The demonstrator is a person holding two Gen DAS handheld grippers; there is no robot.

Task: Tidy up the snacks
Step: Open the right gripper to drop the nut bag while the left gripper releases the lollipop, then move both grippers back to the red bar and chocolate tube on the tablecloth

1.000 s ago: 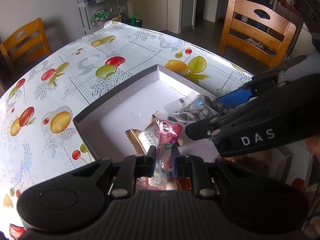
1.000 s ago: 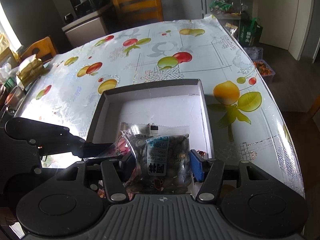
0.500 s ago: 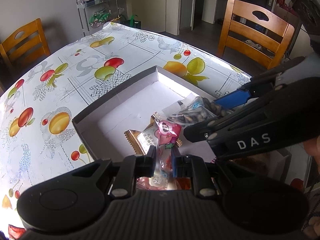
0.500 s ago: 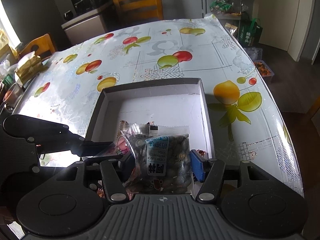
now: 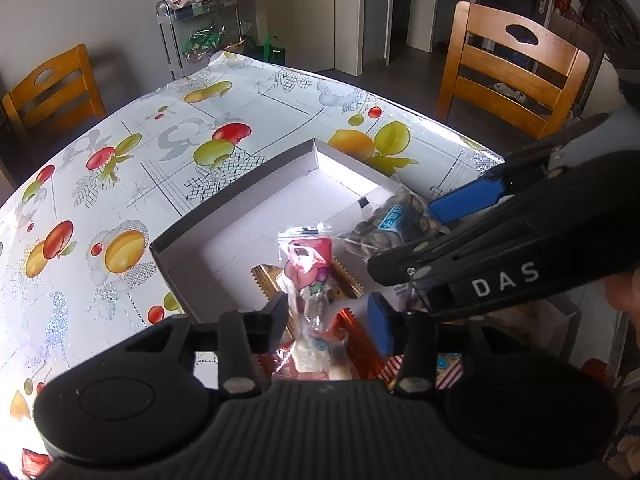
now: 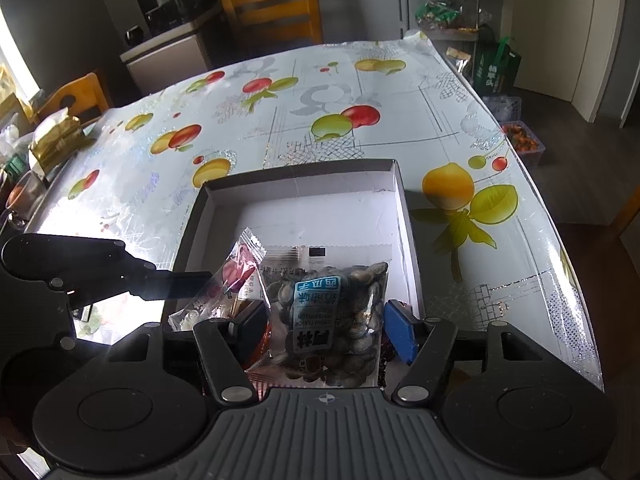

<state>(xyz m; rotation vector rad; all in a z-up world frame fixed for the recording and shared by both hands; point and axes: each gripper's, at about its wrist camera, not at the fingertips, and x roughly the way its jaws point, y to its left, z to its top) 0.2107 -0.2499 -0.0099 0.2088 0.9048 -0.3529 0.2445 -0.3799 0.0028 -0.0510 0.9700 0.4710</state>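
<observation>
seed packet (image 6: 326, 320) and pink candy packet (image 5: 308, 280): light, crinkly, slippery film pouches; take each across its flat middle. both lie at the near end of the white box (image 6: 304, 184). your left gripper (image 5: 330, 316) and right gripper (image 6: 324, 324) are opening, pads apart, packets between them.

— Where's the box (image 6: 404, 204)?
— On the bench (image 6: 400, 92), toward its near edge.
— And the packets?
— In the box's near end: the seed packet (image 6: 332, 320) by its right wall, the candy packet (image 5: 310, 276) just left of it.
</observation>
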